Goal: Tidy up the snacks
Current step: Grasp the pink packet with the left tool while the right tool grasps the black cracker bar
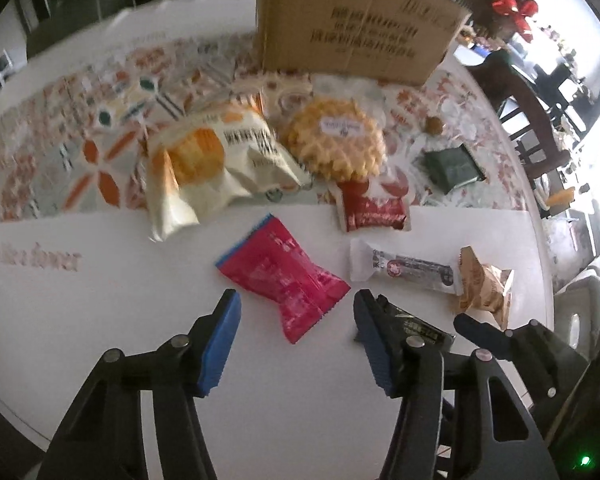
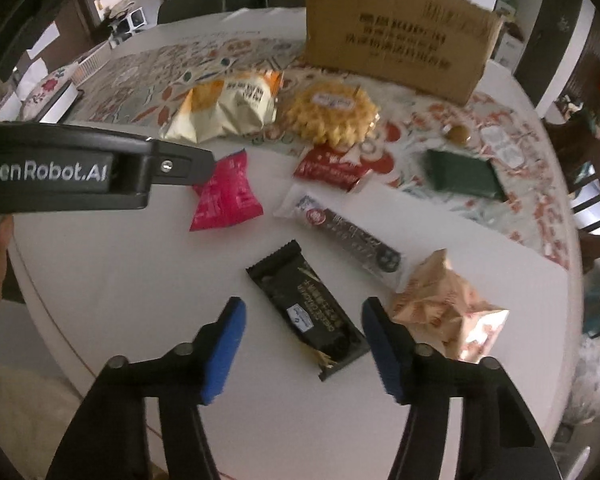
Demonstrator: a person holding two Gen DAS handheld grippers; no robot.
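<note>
Left tool (image 1: 296, 312) half-wide, empty, astride pink packet (image 1: 286, 286) on tabletop (image 1: 100, 320); right tool (image 2: 304, 312) likewise over black bar (image 2: 308, 310); both probably light, crinkly, slippery; pinch across middle.

"GenRobot.AI" stands on the left gripper (image 2: 204, 168).

The cardboard box (image 1: 356, 24) at twelve o'clock is cut off by the top edge in the left wrist view, its print too smeared to read; the black wrapper (image 1: 416, 326) at four o'clock lies mostly hidden behind a gripper finger; in the right wrist view the pink packet (image 2: 228, 196) at ten o'clock is partly covered by the left gripper — lettering on every packet is blurred.
</note>
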